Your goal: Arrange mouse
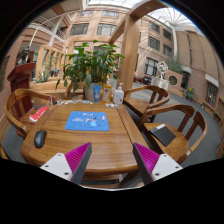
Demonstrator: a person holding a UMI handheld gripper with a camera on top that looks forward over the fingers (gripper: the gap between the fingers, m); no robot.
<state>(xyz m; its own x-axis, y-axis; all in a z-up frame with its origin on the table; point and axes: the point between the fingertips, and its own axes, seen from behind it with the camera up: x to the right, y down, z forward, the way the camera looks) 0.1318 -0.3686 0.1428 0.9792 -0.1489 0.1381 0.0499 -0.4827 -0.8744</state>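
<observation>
Gripper [110, 162] spread, holding nothing. Mouse [40, 139] on table [105, 145] near-left; blue mousepad [88, 121] center, bare. 2 bottles [118, 96] far.

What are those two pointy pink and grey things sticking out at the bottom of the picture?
They are the two fingers of the gripper. Each finger is a wedge narrowing toward its tip, pale grey on its outer face and dark along its edges, with a bright pink pad on its inner face. No cables, markings, hand or sleeve show.
</observation>
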